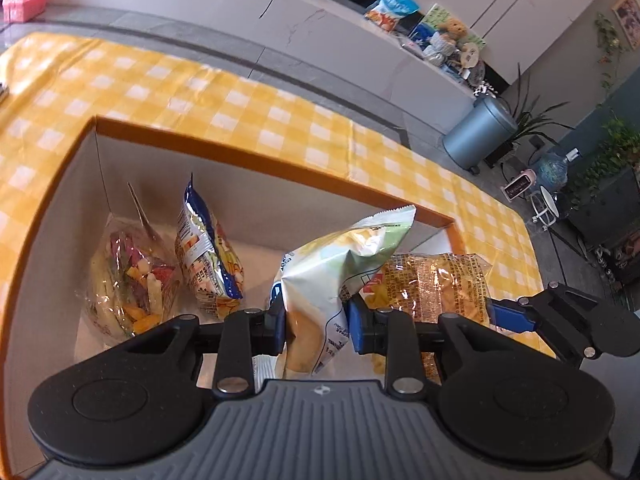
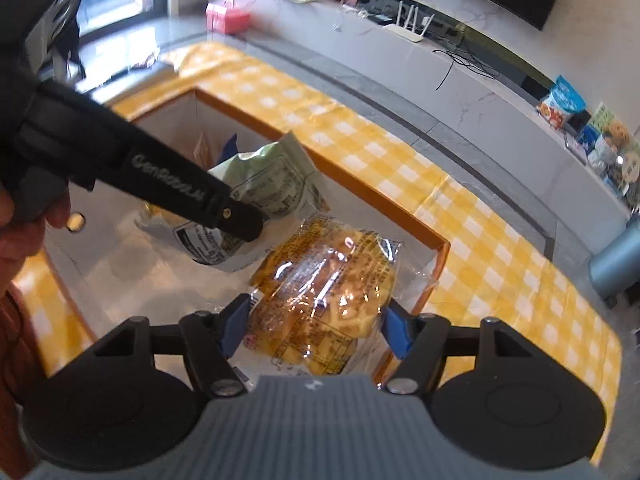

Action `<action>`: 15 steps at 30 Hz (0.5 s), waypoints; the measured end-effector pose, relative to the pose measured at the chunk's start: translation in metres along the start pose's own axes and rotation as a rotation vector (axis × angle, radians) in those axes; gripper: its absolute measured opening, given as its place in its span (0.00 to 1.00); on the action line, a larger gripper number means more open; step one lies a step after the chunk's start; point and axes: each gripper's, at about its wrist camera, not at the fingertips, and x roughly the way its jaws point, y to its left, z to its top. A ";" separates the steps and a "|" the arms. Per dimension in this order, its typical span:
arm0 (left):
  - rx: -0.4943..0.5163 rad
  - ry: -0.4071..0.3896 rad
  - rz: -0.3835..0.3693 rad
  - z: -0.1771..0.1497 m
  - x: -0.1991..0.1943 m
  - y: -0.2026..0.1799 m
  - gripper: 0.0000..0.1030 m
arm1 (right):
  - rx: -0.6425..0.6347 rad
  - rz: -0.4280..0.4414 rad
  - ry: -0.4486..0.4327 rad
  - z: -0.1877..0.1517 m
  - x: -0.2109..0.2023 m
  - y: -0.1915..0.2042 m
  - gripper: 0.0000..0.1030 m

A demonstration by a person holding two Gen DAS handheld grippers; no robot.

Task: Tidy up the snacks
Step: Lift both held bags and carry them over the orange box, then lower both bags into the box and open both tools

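Note:
A white box with an orange rim stands on the yellow checked cloth. My left gripper is shut on a white, green and yellow snack bag and holds it tilted over the box's inside. In the right wrist view one of its black fingers lies across that bag. My right gripper is shut on a clear bread pack with orange print, over the box's right end near the rim. The pack hangs just right of the left gripper's bag.
In the box's left part a clear bag of mixed coloured crisps and a blue-orange bag stand upright. Behind the table runs a grey counter with a pink box, a blue snack bag and a teddy bear. A round bin stands at right.

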 end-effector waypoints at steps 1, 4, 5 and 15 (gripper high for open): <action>-0.010 0.004 -0.003 -0.001 0.002 0.003 0.32 | -0.019 -0.009 0.014 0.002 0.006 0.001 0.65; -0.039 0.015 -0.012 -0.001 0.008 0.012 0.34 | -0.054 -0.016 0.043 0.008 0.015 0.011 0.65; -0.048 0.022 -0.019 -0.001 0.011 0.014 0.34 | -0.073 -0.022 0.051 0.009 0.018 0.014 0.65; -0.056 0.053 -0.057 0.006 0.021 0.026 0.40 | -0.164 -0.022 0.130 0.020 0.059 0.021 0.65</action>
